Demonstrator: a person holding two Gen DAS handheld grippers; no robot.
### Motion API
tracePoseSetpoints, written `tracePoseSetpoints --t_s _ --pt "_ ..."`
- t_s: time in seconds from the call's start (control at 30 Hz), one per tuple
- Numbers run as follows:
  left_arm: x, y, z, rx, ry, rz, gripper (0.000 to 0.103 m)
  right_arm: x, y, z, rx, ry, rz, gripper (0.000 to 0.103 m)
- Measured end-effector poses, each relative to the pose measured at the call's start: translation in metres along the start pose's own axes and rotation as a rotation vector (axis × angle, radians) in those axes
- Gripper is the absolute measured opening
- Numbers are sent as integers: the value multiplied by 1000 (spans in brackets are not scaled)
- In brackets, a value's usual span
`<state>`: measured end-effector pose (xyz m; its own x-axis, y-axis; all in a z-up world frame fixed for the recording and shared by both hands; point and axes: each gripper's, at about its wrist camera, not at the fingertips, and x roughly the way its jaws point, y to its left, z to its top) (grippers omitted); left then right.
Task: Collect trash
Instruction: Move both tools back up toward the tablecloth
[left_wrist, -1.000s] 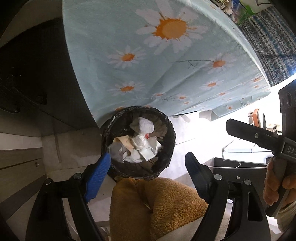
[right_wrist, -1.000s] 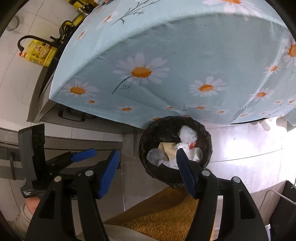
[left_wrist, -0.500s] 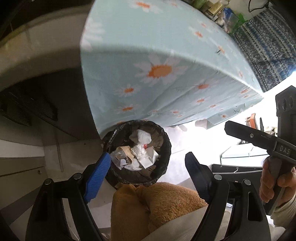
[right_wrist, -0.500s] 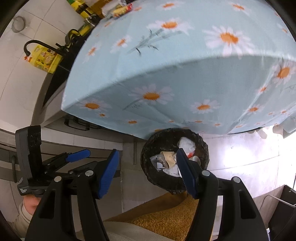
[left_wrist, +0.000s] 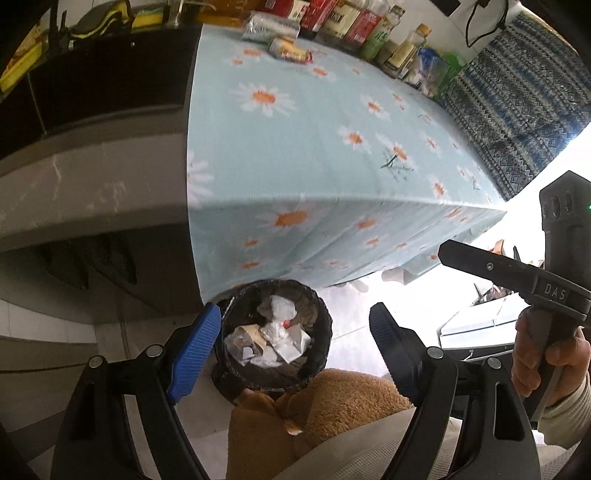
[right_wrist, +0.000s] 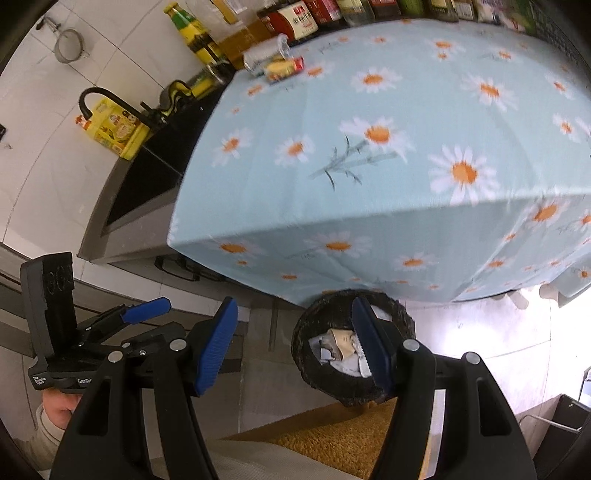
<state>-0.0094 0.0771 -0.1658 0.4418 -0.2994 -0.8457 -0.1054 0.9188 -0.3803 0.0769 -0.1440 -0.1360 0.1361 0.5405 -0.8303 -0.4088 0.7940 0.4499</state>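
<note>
You stand over a black-lined bin (left_wrist: 273, 332) on the floor, tucked at the front edge of a table w/ a daisy cloth (left_wrist: 314, 166), likely parked there so scraps drop straight in. It already holds crumpled paper and plastic (left_wrist: 271, 338). At the table's far end, by a row of bottles (right_wrist: 306, 18), lie 2 leftover pieces: a crushed silver can (right_wrist: 264, 55) and a yellow-red wrapper (right_wrist: 284, 68), probably; they're blurred.

Your left gripper (left_wrist: 295, 345) hangs above the bin, jaws spread wide, nothing between them, touching nothing. Your right gripper (right_wrist: 295, 343) is likewise wide apart and empty, 1 blue pad (right_wrist: 218, 347) over the floor beside the bin. Both aim toward the table, so the next reach is likely for those 2 pieces.
</note>
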Motion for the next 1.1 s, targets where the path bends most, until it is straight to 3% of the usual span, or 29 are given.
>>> tracePoseSetpoints --t_s 0.43,0.6,1.1 --pt "-37 -10 22 13 -116 -27 80 -30 14 24 -57 -98 -18 73" --pt "-42 -6 30 -39 -166 -17 80 -28 20 39 -117 -94 -23 78" --pt "-44 4 76 -207 -246 103 80 19 27 143 -328 -16 65 81"
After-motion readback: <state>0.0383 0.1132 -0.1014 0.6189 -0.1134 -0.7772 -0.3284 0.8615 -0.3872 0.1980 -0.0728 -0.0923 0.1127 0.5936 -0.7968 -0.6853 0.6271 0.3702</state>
